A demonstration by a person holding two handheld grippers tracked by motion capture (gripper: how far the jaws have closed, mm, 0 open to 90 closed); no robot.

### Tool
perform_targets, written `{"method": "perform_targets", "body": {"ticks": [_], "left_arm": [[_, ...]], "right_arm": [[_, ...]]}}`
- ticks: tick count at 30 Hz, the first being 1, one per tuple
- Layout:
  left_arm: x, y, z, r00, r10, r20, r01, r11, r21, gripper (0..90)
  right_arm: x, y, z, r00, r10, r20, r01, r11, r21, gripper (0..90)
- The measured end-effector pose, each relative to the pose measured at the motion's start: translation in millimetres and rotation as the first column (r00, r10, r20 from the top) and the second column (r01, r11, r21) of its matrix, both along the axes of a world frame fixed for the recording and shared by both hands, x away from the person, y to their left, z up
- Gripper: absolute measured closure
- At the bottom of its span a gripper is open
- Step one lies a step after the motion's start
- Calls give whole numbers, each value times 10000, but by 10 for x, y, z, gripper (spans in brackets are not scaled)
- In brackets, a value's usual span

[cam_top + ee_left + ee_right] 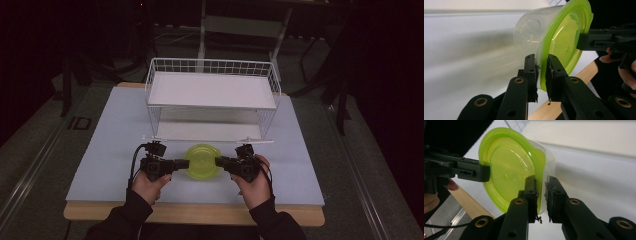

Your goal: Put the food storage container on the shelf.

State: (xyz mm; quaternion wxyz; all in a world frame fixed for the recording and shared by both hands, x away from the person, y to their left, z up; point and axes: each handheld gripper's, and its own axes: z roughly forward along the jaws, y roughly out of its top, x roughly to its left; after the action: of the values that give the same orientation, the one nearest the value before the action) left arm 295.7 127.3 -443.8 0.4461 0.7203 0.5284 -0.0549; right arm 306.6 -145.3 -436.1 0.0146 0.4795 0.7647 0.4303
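Jaws of the left gripper (542, 72) are clamped on the green rim of the lidded container (202, 161), and those of the right gripper (542, 195) pinch the opposite rim. Both hold the clear tub with its green lid (506, 175) between them, near the front of the pale worktop (110, 150), in front of the white wire rack (212, 90).

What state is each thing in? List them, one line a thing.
Container: lid on, held by both grippers at opposite edges.
Green lid: seated on the clear tub.
Left gripper: shut on the container's rim.
Right gripper: shut on the container's rim.
Wire rack: upright at the table's far side, both shelves bare.
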Motion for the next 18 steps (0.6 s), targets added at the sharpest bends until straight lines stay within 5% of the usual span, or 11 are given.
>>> {"method": "perform_targets", "body": {"ticks": [3, 4, 9, 10, 12, 18], "left_arm": [[2, -4, 44, 10000, -19, 93, 19, 10000, 65, 813], [18, -1, 183, 9997, -57, 249, 56, 10000, 46, 813], [40, 10, 317, 9990, -115, 421, 118, 9999, -81, 813], [60, 17, 433, 9983, -160, 563, 171, 9997, -189, 813], [77, 7, 515, 9977, -133, 670, 148, 9996, -220, 813], [150, -15, 704, 9958, -71, 910, 71, 10000, 3, 814]], "right_arm": [[-2, 1, 77, 9999, 12, 132, -11, 10000, -18, 800], [-4, -6, 165, 9995, -4, 305, 1, 10000, 91, 800], [5, -32, 322, 9985, -16, 550, -4, 9993, 368, 800], [5, -32, 322, 9985, -16, 550, -4, 9993, 368, 801], [13, -53, 484, 9967, -57, 814, 13, 9985, 540, 802], [78, -50, 662, 9944, -193, 1038, 144, 9988, 477, 801]]}}
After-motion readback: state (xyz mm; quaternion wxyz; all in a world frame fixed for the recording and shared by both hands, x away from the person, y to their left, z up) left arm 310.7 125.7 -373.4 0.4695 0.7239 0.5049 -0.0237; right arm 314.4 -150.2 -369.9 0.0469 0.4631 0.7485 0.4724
